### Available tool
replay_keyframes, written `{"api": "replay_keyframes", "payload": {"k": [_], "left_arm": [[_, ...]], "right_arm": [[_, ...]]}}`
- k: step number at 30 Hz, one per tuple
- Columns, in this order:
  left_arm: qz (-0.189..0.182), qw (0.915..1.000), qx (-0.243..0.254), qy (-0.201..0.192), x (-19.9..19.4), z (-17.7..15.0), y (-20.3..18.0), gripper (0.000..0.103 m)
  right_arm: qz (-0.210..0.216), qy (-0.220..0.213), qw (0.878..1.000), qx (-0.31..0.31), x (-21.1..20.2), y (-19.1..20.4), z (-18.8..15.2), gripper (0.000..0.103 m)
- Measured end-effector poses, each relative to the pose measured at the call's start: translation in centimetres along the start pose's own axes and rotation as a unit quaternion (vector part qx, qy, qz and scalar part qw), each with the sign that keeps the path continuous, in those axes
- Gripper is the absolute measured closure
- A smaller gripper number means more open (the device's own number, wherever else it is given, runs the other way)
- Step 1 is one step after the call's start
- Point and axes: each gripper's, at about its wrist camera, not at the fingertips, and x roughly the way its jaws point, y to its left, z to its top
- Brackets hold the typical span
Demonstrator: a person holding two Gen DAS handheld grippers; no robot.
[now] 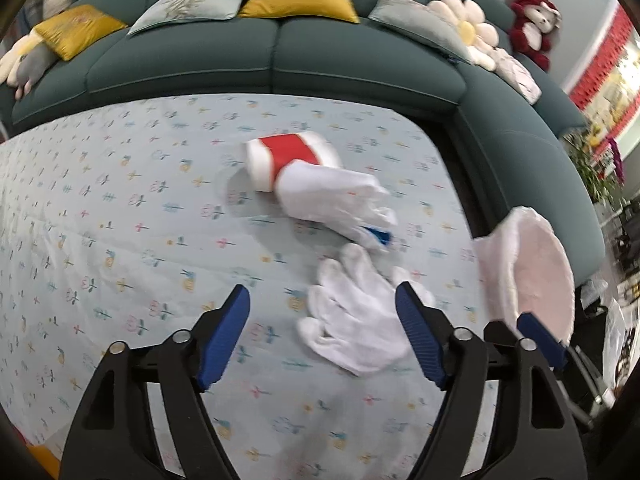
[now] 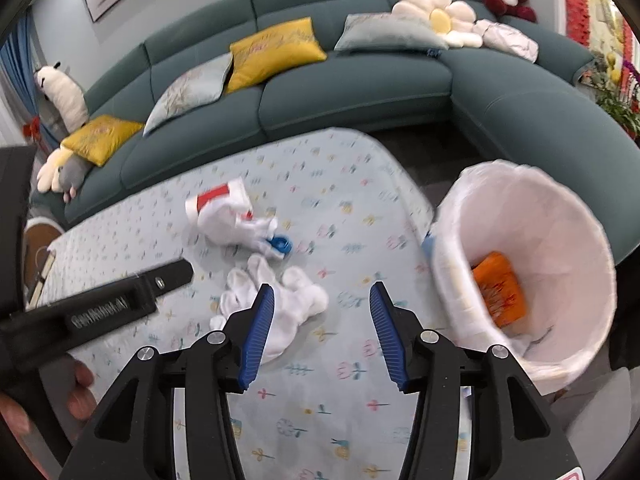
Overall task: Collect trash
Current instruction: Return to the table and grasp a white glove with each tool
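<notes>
A crumpled white glove point(image 1: 352, 316) lies on the flowered tablecloth point(image 1: 120, 220), just ahead of my open, empty left gripper point(image 1: 324, 300). Behind it lies a white bottle with a red label point(image 1: 296, 160) and a blue cap point(image 1: 380, 236), partly wrapped in white material. In the right wrist view the glove point(image 2: 276, 300) is by the left finger of my open, empty right gripper point(image 2: 322, 300), with the bottle point(image 2: 228, 208) beyond. A white-lined trash bin point(image 2: 560, 240) at the table's right edge holds an orange packet point(image 2: 500, 288). The bin also shows in the left wrist view point(image 1: 528, 272).
A dark green corner sofa point(image 1: 280, 52) with yellow and grey cushions, a flower cushion point(image 1: 468, 28) and a red plush bear point(image 1: 532, 24) wraps the far and right sides of the table. The left gripper's black body point(image 2: 120, 304) crosses the right wrist view at left.
</notes>
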Motion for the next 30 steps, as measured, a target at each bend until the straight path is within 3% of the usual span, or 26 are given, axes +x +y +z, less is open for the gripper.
{"api": "replay_keyframes", "payload": {"k": [7, 14, 19, 22, 24, 27, 30], "left_arm": [[0.001, 0.9999, -0.013, -0.001, 2.2, 2.1, 1.5, 0.026], [-0.020, 0.9995, -0.023, -0.004, 4.3, 5.2, 0.2, 0.021], [-0.008, 0.9993, -0.035, 0.012, 6.8, 6.7, -0.3, 0.021], [-0.007, 0.9989, -0.035, 0.031, 8.5, 6.4, 0.0, 0.039], [-0.012, 0.9984, -0.032, 0.044, 9.2, 5.6, 0.3, 0.058], [-0.014, 0.9983, -0.028, 0.050, 9.4, 4.4, 0.6, 0.078], [-0.012, 0.9986, -0.023, 0.046, 8.8, 3.5, 0.9, 0.085]], "right_arm": [[0.009, 0.035, 0.999, 0.000, 4.2, 1.4, -0.7, 0.052], [0.016, 0.057, 0.998, 0.002, 7.6, 2.1, -1.2, 0.052], [0.025, 0.068, 0.997, 0.008, 9.2, 1.9, -1.6, 0.052], [0.026, 0.058, 0.998, 0.005, 9.2, 1.8, -1.9, 0.054], [0.029, 0.057, 0.998, 0.005, 9.1, 1.7, -2.0, 0.070], [0.038, 0.061, 0.997, 0.012, 9.1, 1.4, -2.2, 0.088], [0.044, 0.059, 0.997, 0.017, 8.6, 1.1, -2.2, 0.094]]}}
